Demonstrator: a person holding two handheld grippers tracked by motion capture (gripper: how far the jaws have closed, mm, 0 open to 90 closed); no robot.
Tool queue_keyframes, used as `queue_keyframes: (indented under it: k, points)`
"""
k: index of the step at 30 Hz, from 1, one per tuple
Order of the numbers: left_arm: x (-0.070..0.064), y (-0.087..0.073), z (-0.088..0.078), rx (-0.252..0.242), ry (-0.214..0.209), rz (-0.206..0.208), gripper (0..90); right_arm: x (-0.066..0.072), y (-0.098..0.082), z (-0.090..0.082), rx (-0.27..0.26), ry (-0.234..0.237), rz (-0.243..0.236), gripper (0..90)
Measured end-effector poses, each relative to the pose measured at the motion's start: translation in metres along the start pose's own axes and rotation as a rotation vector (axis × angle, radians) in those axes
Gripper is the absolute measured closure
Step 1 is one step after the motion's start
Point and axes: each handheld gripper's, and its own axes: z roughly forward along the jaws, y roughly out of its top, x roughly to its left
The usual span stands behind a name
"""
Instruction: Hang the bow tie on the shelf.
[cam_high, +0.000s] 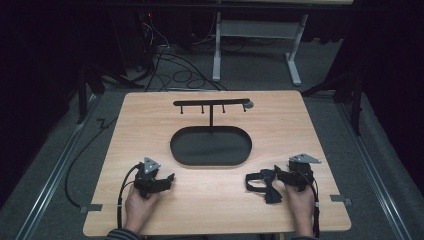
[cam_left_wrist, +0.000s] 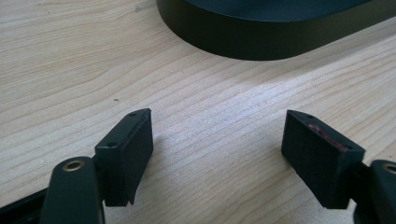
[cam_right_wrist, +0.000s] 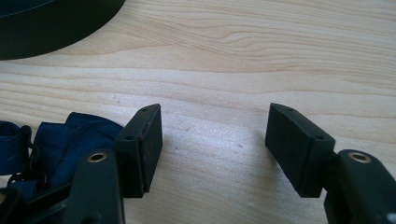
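Note:
A dark blue bow tie (cam_high: 262, 186) with its strap lies on the wooden table (cam_high: 210, 200) at the front right. My right gripper (cam_high: 278, 176) rests on the table just right of it, open; in the right gripper view (cam_right_wrist: 215, 144) bare wood lies between the jaws and the bow tie (cam_right_wrist: 60, 140) sits outside the left jaw. My left gripper (cam_high: 168, 179) rests at the front left, open, with bare wood between its jaws (cam_left_wrist: 217, 154). A black oval tray (cam_high: 210, 163) with a T-shaped hook rack (cam_high: 211, 103) stands mid-table.
The tray's wall (cam_left_wrist: 261, 44) rises just beyond the left gripper and shows at the top left of the right gripper view (cam_right_wrist: 46, 28). Cables (cam_high: 120, 200) trail from both grippers over the front edge. Beyond the table are floor cables and a white frame (cam_high: 217, 50).

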Motion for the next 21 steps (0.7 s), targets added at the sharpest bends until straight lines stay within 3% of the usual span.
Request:
queue_keyframes:
  k: [21]
  points:
    - [-0.0002,0.0005,0.0004,0.001,0.003,-0.004,25.5,-0.0005,0.0001,0.0001,0.000,0.012,0.001,36.3]
